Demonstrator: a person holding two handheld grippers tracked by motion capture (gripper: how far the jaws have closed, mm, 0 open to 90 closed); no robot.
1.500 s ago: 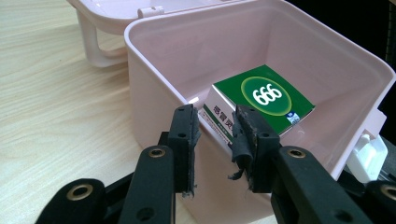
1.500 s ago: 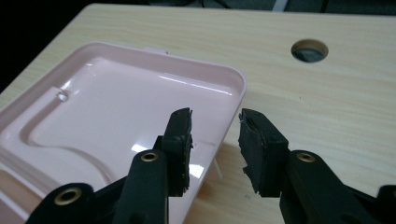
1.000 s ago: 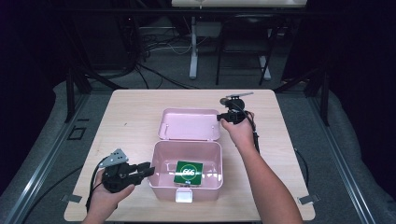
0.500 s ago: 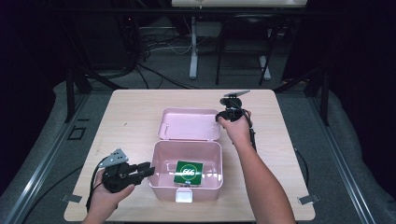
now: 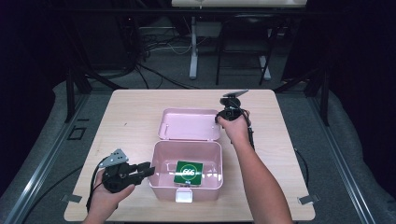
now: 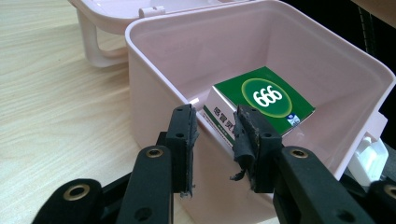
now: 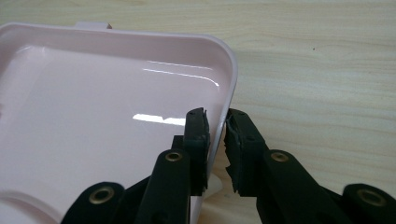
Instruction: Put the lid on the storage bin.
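Looks like the lid-closing step, caught at the grasp. Over on the far right, at the right-hand edge of the opened lid [image 5: 189,123], lying flat and inside-up on the worktop [image 5: 135,116] just behind the pink box [image 5: 187,185]: the right tongs [image 5: 219,118], astride the lid's rim and just now closing on it. In the right gripper view, shows the inner pad against the rim's inside and the outer pad seemingly a sliver off, so not clenched firm yet. Near left, at the box's left wall: the left tongs [image 5: 148,170], straddling that wall with one jaw outside and one inside, partly closed. Cannot tell whether pressing the wall or merely bracketing it; presumably there to steady the box. Inside, flat on the floor of the box toward its near right: the green carton [image 5: 188,171] marked 666, low enough to clear the rim. Next, probably: finish the squeeze on the lid's rim until both pads bite, then lift that edge and swing it up and over toward the near side, following the hinge's arc rather than dragging. Calls for a steady left hold meanwhile, or the light box may tip or slide, and for pulling the left inner jaw out before the lid comes down.
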